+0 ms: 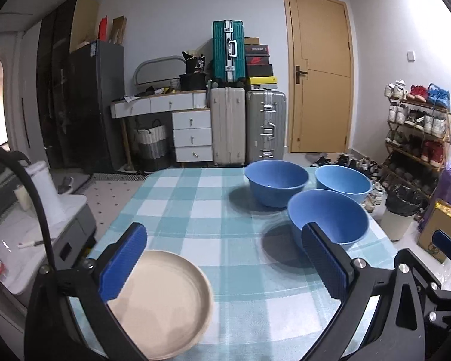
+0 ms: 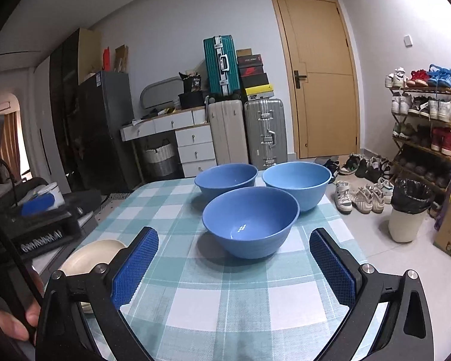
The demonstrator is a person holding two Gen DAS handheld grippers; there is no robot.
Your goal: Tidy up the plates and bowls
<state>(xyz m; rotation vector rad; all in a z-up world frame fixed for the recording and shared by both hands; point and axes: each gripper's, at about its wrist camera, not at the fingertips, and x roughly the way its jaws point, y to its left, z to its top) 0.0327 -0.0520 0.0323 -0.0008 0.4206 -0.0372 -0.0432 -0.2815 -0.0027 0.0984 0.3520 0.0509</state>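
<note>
Left wrist view: the left gripper (image 1: 225, 264) hangs over a table covered with a blue-and-white checked tablecloth (image 1: 195, 210), its jaws spread wide with nothing between the blue ribbed pads but bare cloth. A cream plate (image 1: 165, 300) lies flat on the cloth just below and inside the left-hand finger, whose pad overlaps the plate's near-left rim in the picture; whether it touches cannot be told. Ahead of the right-hand finger sits the nearest blue bowl (image 1: 330, 216), upright, partly hidden behind that fingertip. Beyond it stand two more blue bowls, the far left bowl (image 1: 275, 180) and the far right bowl (image 1: 344, 182), close together near the table's far edge. At the right edge of this view part of the right gripper (image 1: 448, 240) shows. In the right wrist view the right gripper (image 2: 234, 267) is likewise spread wide and empty, pointing straight at the nearest blue bowl (image 2: 251, 222), which sits just ahead, between the lines of the two fingers and clear of both. The other two bowls stand behind it, and the cream plate (image 2: 96, 254) peeks out behind the left-hand finger. A white bin with a black liner (image 2: 409, 210) stands on the floor off to the right.
</note>
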